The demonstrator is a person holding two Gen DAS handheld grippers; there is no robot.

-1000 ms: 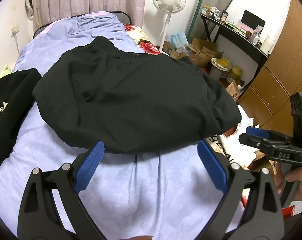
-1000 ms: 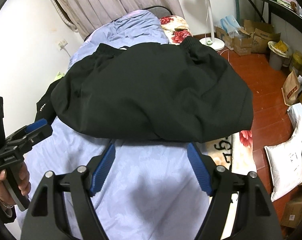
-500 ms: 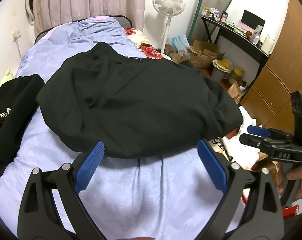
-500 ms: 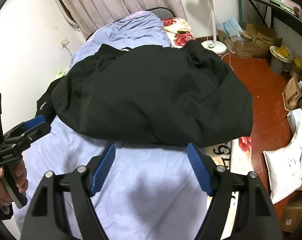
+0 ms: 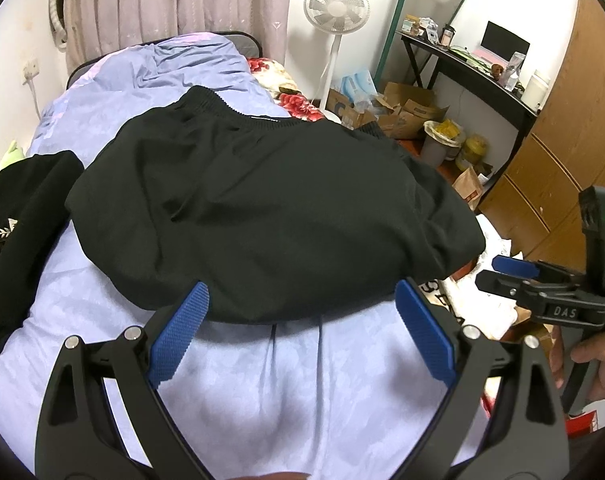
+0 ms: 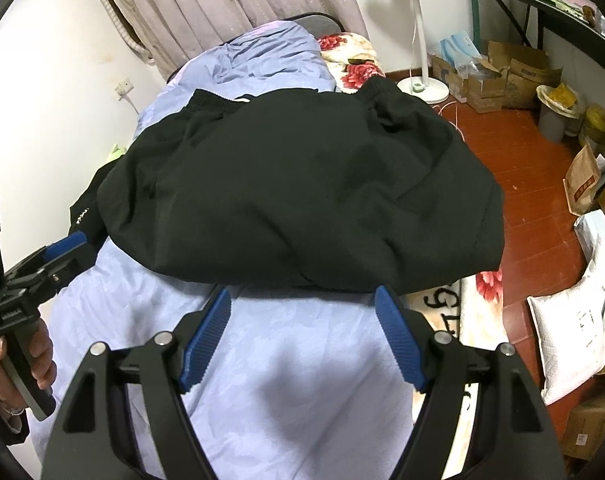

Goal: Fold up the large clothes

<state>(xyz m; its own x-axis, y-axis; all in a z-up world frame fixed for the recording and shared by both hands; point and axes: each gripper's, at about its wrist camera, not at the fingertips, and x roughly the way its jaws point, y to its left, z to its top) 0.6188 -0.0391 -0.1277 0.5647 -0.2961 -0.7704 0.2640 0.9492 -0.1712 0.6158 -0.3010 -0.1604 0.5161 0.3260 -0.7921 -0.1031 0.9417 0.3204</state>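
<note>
Black garment (image 5: 270, 216) spread across bed (image 5: 302, 392)

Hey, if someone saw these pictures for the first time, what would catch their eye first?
A big black garment sprawls across the lilac bedsheet, its elastic waistband toward the headboard. Both grippers, left and right, hover open at its near edge.

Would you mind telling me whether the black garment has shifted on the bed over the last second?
No. The black garment keeps its place against the bedsheet and floral pillow; only the camera drifts slightly.
</note>
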